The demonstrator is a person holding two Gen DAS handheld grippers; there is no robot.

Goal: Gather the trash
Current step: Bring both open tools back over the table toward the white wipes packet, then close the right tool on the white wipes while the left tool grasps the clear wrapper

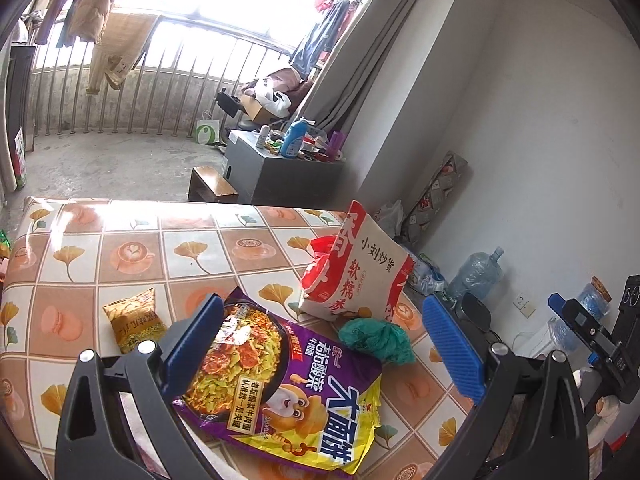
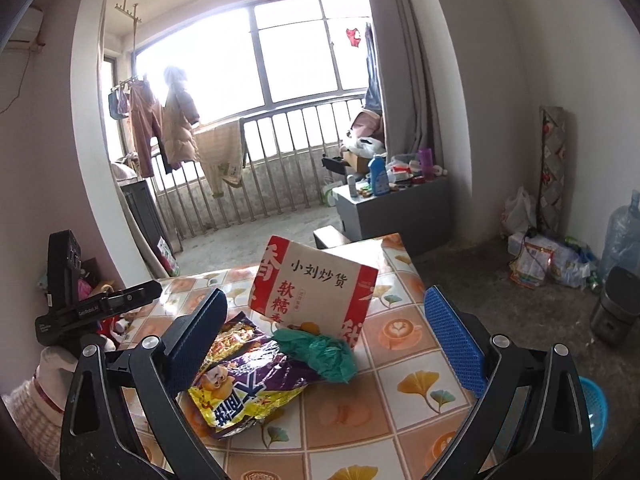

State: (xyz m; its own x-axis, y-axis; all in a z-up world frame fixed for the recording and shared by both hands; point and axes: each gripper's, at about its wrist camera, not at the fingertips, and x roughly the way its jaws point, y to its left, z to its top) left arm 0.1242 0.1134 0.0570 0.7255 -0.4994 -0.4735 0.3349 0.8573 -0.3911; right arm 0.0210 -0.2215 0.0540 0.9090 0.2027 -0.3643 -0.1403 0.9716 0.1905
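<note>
I'm hovering both wide-open grippers, left gripper [image 1: 320, 344] and right gripper [image 2: 326, 344], over the crumpled purple-and-yellow noodle wrapper [image 1: 280, 384], straddling it for pickup.

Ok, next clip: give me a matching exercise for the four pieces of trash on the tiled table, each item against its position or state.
Items
1. purple noodle packet
2. red and white snack bag
3. green crumpled wad
4. small yellow packet

Position or state
A. standing upright near the table's far right corner
B. lying alone, left of the left gripper's left finger
C. lying flat between the open jaws of the left gripper
D. bunched up at the foot of the standing bag

Pairs: 1-C, 2-A, 3-D, 4-B
</note>
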